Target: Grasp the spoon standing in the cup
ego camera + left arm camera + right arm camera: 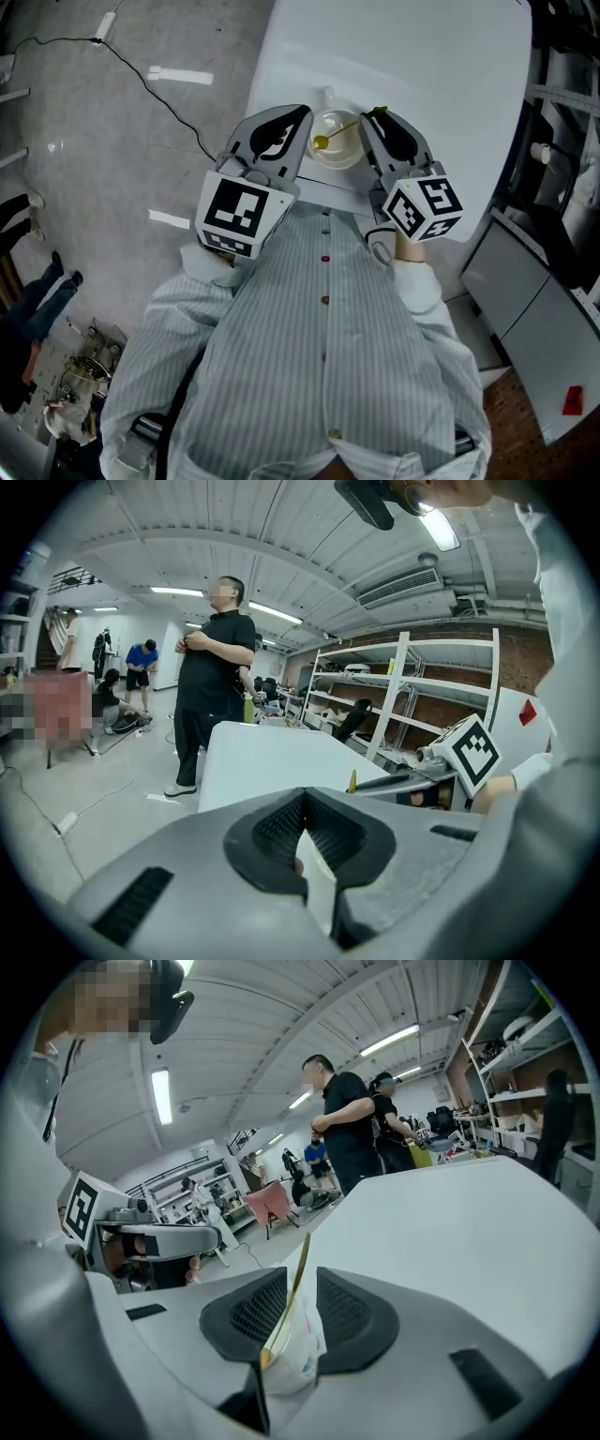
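The slim yellow spoon (334, 135) stands tilted in a small white round cup (339, 161), bowl down and handle leaning up toward the right. The cup sits on the white bench (422, 66), near the edge closest to the person.

The right hand-held gripper (300, 1274) reaches over the cup. Its black ribbed pads are partly spread, and the spoon's handle rises through the gap between them. The handle lies close against the left pad, and clear space remains on the other side, so nothing is pinched.

The left hand-held gripper (302, 797) lies just beside the cup's left side, with its jaw tips pressed together at the far end. A sliver of something white shows in the gap behind the tips, but what it is cannot be told.

A bystander in black clothes (214, 667) stands on the floor beyond the bench.
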Demonstrator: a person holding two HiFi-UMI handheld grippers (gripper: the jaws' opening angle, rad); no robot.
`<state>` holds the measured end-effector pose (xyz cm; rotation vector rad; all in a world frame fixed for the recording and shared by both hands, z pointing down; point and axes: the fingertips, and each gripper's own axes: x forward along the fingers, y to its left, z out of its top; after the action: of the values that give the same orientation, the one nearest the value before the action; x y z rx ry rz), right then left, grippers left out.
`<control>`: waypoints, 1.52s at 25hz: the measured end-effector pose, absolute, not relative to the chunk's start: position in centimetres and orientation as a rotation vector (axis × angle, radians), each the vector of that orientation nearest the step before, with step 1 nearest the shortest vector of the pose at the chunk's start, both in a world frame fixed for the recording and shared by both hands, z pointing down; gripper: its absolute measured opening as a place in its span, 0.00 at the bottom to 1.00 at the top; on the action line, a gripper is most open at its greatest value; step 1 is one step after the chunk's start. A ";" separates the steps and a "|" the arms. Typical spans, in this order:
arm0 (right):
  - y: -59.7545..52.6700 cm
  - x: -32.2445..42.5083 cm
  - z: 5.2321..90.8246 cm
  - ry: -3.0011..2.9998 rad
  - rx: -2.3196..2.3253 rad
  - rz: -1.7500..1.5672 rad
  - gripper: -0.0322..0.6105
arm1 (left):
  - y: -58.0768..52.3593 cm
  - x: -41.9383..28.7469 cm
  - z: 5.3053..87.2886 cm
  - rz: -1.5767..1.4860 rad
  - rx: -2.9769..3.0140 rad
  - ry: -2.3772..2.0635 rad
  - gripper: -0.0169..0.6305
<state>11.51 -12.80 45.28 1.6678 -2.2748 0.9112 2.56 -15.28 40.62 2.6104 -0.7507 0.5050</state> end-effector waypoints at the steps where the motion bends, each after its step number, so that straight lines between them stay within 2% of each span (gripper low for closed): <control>1: -12.8 11.6 45.2 -2.273 1.675 0.903 0.19 | -15.2 2.5 40.7 0.506 2.609 -0.750 0.04; 7: -12.7 10.8 44.9 -2.282 1.678 0.882 0.10 | -14.7 1.6 40.7 0.509 2.607 -0.746 0.04; 12: -12.6 10.5 44.5 -2.314 1.674 0.904 0.09 | -14.5 1.4 40.6 0.506 2.612 -0.741 0.04; 38: -12.5 10.3 40.0 -2.402 1.693 0.840 0.07 | -14.2 1.0 37.9 0.455 2.658 -0.766 0.04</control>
<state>10.29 -12.51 40.02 1.6933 -2.4017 0.8404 0.98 -14.21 37.88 2.6585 -0.7663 0.4553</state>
